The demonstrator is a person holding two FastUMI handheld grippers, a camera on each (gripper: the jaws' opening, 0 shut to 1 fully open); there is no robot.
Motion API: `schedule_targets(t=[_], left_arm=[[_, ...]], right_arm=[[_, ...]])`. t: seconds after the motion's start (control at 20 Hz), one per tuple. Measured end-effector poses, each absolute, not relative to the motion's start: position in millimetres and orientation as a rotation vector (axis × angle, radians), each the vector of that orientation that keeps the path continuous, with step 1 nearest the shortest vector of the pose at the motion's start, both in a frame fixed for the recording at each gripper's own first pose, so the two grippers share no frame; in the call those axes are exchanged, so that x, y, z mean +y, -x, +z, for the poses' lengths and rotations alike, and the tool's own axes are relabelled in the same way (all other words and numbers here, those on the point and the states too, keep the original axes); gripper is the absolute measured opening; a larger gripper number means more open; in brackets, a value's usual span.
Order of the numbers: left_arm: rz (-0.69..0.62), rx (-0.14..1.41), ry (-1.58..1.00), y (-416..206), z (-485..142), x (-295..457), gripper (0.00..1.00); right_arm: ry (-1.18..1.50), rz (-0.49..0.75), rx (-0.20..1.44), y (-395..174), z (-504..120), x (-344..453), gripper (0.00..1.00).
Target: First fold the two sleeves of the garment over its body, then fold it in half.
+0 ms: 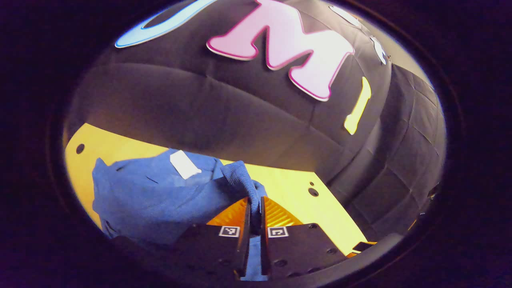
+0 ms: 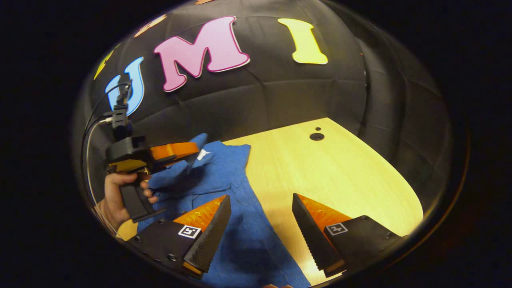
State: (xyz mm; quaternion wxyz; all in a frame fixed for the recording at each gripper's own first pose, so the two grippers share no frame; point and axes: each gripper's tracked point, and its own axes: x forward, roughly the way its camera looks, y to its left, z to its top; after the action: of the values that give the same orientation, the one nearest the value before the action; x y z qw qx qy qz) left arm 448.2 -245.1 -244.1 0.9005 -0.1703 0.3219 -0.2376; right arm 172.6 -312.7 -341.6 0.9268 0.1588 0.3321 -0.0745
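Your left gripper [image 1: 255,208] was clamped on a raised fold, probably a sleeve, of the blue knit garment [image 1: 160,200], which lay on the pale wooden table [image 2: 340,172]. Your right gripper [image 2: 260,224] hung spread over the garment's edge, gripping nothing. You'd best carry that fold low across the garment's body and release flat.

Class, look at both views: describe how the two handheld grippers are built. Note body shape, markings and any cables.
Each gripper has two wedge-shaped fingers on dark, bolted blocks, each block carrying a small square black-and-white marker. See the left gripper and right gripper in their own views. In the right gripper view, the left gripper has a black body with a pistol-style handle, a black mount on top and thin cables looping away.
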Motion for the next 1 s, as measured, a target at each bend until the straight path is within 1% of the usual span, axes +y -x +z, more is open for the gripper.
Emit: schedule_targets(t=[0.05, 0.15, 0.2, 0.35, 0.4, 0.45, 0.5, 0.55, 0.7, 0.85, 1.0], left_arm=[[-0.51, 0.692, 0.345, -444.2, -250.3, -259.7, 0.22], [-0.519, 0.695, 0.329, -437.2, -257.8, -275.9, 0.7], [-0.52, 0.685, 0.319, -430.2, -255.5, -276.2, 0.81], [-0.49, 0.651, 0.299, -412.1, -242.6, -255.9, 0.82], [-0.476, 0.645, 0.295, -390.5, -235.6, -240.4, 0.83], [-0.47, 0.652, 0.287, -370.2, -232.2, -224.0, 0.81], [-0.468, 0.672, 0.269, -348.8, -234.2, -206.0, 0.84], [-0.454, 0.692, 0.244, -324.1, -237.6, -184.0, 0.84], [-0.354, 0.755, 0.147, -245.7, -253.1, -105.9, 0.84], [-0.232, 0.89, 0.115, -168.6, -283.8, -34.1, 0.84], [-0.069, 1.018, 0.084, -101.7, -325.1, 35.2, 0.84]], right_arm=[[-0.328, -0.168, 0.689, -163.3, -344.3, -317.1, 0.97], [-0.327, -0.19, 0.7, -147.7, -350.0, -321.3, 0.97], [-0.324, -0.195, 0.71, -140.2, -353.8, -320.7, 0.97], [-0.297, -0.193, 0.747, -114.5, -361.6, -314.4, 0.97], [-0.282, -0.188, 0.76, -105.1, -363.9, -310.9, 0.98], [-0.268, -0.182, 0.777, -96.9, -367.1, -307.1, 0.98], [-0.257, -0.177, 0.801, -86.4, -370.5, -304.1, 0.97], [-0.253, -0.17, 0.827, -75.9, -374.1, -300.4, 0.97], [-0.246, -0.175, 0.899, -43.8, -381.5, -294.4, 0.98], [-0.255, -0.195, 0.951, -15.5, -388.0, -290.3, 0.98], [-0.214, -0.254, 0.978, 0.6, -393.9, -295.4, 0.98]])
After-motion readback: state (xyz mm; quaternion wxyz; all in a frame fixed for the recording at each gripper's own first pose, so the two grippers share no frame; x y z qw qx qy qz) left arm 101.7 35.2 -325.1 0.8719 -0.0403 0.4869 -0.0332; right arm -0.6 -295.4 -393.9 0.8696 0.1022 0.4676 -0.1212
